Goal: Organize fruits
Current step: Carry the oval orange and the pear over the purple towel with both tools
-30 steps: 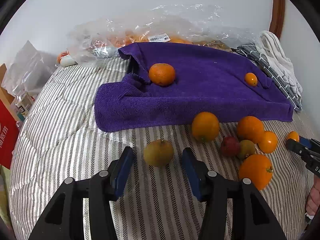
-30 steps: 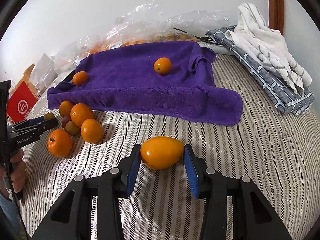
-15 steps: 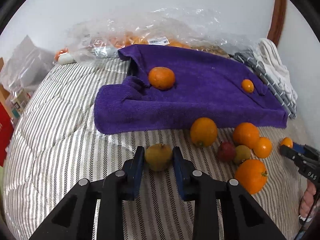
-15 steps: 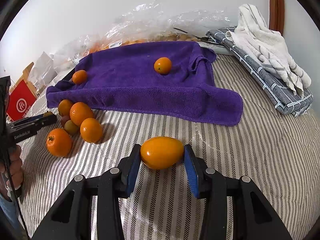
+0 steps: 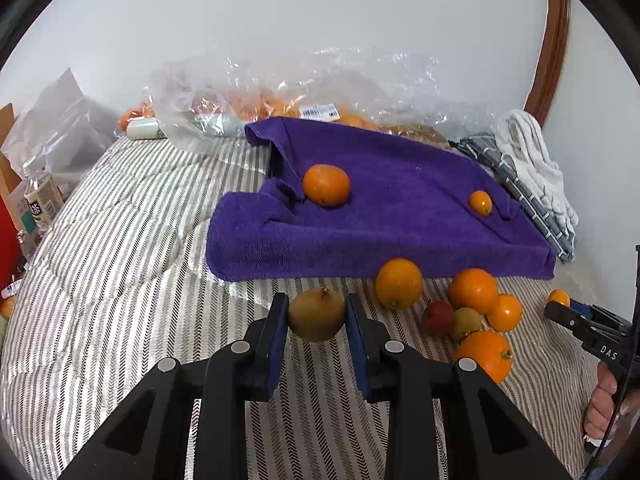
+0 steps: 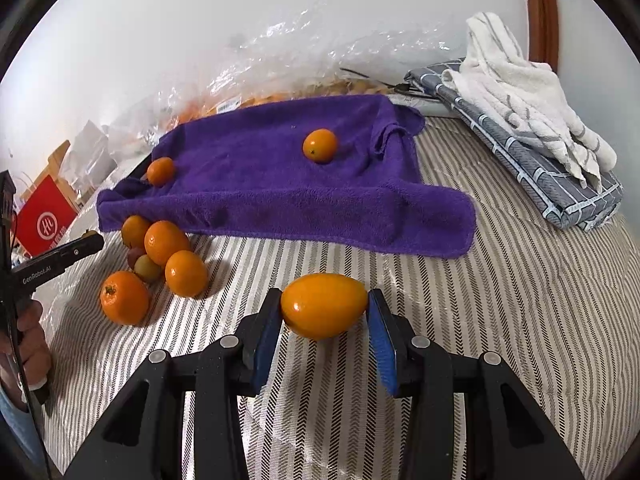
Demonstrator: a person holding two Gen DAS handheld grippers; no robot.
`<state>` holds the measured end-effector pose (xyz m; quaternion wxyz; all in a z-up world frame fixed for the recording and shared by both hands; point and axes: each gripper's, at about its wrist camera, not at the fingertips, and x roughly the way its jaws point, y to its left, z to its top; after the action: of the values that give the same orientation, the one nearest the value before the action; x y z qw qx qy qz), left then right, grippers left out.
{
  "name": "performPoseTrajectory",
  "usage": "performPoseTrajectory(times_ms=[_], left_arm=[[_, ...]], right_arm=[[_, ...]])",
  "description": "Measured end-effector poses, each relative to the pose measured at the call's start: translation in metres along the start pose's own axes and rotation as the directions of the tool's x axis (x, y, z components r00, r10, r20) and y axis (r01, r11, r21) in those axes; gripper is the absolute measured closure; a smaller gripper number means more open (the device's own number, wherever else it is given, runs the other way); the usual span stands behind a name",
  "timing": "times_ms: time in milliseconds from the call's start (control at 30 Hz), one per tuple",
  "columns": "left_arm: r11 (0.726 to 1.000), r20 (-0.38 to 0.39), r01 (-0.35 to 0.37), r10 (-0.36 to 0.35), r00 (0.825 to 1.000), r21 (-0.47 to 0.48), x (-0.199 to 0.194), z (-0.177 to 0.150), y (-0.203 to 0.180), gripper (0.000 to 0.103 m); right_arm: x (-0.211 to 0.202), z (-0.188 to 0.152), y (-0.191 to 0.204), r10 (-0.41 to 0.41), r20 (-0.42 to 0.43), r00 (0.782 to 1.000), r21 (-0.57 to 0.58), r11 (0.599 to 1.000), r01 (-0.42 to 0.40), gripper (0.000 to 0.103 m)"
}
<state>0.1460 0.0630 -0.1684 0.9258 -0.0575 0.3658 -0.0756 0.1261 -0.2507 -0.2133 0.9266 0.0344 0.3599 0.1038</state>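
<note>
My left gripper (image 5: 317, 318) is shut on a yellow-green pear-like fruit (image 5: 316, 314) and holds it just above the striped bedcover (image 5: 120, 260). My right gripper (image 6: 324, 312) is shut on an oval orange fruit (image 6: 323, 305), low over the cover. A purple towel (image 5: 392, 208) lies ahead with an orange (image 5: 326, 184) and a small orange (image 5: 480, 202) on it; both also show in the right wrist view (image 6: 160, 171) (image 6: 319, 145). A cluster of oranges (image 5: 474, 290), a red fruit (image 5: 438, 316) and a green fruit (image 5: 466, 320) lies in front of the towel.
A clear plastic bag of oranges (image 5: 280, 100) lies behind the towel by the wall. Folded grey and white cloths (image 6: 532, 128) sit at the right. A bottle (image 5: 40, 200) and a red box (image 6: 44, 220) stand at the left edge.
My left gripper closed on the yellow-green fruit and lifted it slightly off the cover. My right gripper keeps its hold on the oval orange fruit, barely moved.
</note>
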Motion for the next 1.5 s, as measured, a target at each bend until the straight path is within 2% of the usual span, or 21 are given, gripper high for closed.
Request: performPoseTrajectory(times_ms=[133,267,367,500,667,800,833,900,1000,1133,1300,1500], left_arm=[[1.0,0.043,-0.006,0.005,0.999,0.009,-0.008,0.001,-0.001,0.076],[1.0,0.068,0.003,-0.005,0.998,0.019,-0.013,0.002,-0.004,0.076],[0.999,0.072,-0.026,0.024,0.997,0.036,-0.015,0.001,-0.007,0.076],[1.0,0.085,-0.005,0.003,0.996,0.027,-0.032,0.007,-0.007,0.076],[0.999,0.14,-0.029,0.024,0.99,0.035,-0.059,0.032,-0.011,0.076],[0.995,0.198,-0.089,0.076,0.977,0.055,-0.065,0.061,-0.021,0.076],[0.994,0.211,-0.093,0.078,0.974,0.061,-0.063,0.069,-0.023,0.076],[0.998,0.22,-0.048,0.035,0.975,0.052,-0.053,0.081,-0.024,0.076],[1.0,0.196,-0.008,0.006,0.981,0.01,-0.026,0.093,-0.025,0.076],[1.0,0.191,-0.023,0.024,0.981,-0.01,0.006,0.096,-0.029,0.076],[0.999,0.154,-0.037,0.037,0.987,-0.004,0.036,0.086,-0.029,0.076],[0.996,0.131,-0.084,0.077,0.988,0.043,0.047,0.08,-0.031,0.076]], right_arm=[[-0.005,0.0,0.001,-0.024,0.015,1.0,0.003,1.0,0.024,0.06],[-0.019,0.004,0.003,0.013,0.034,0.999,-0.002,1.0,-0.013,0.06],[-0.035,0.015,0.006,0.016,0.066,0.998,-0.013,1.0,-0.016,0.06],[-0.049,0.043,0.01,0.003,0.096,0.995,-0.04,0.999,0.001,0.06],[-0.051,0.076,0.019,0.007,0.136,0.991,-0.072,0.997,0.003,0.06],[-0.037,0.099,0.022,0.015,0.146,0.989,-0.07,0.998,-0.005,0.06],[-0.033,0.103,0.021,0.023,0.147,0.989,-0.064,0.998,-0.014,0.06],[-0.019,0.114,0.019,0.055,0.142,0.988,-0.041,0.998,-0.049,0.06],[0.006,0.124,0.016,0.067,0.109,0.992,-0.014,0.998,-0.066,0.06],[0.027,0.13,0.012,0.009,0.108,0.994,-0.013,1.0,-0.008,0.06],[0.043,0.119,-0.002,0.043,0.118,0.992,0.016,0.999,-0.045,0.06],[0.057,0.115,-0.013,0.029,0.077,0.997,0.044,0.999,-0.033,0.06]])
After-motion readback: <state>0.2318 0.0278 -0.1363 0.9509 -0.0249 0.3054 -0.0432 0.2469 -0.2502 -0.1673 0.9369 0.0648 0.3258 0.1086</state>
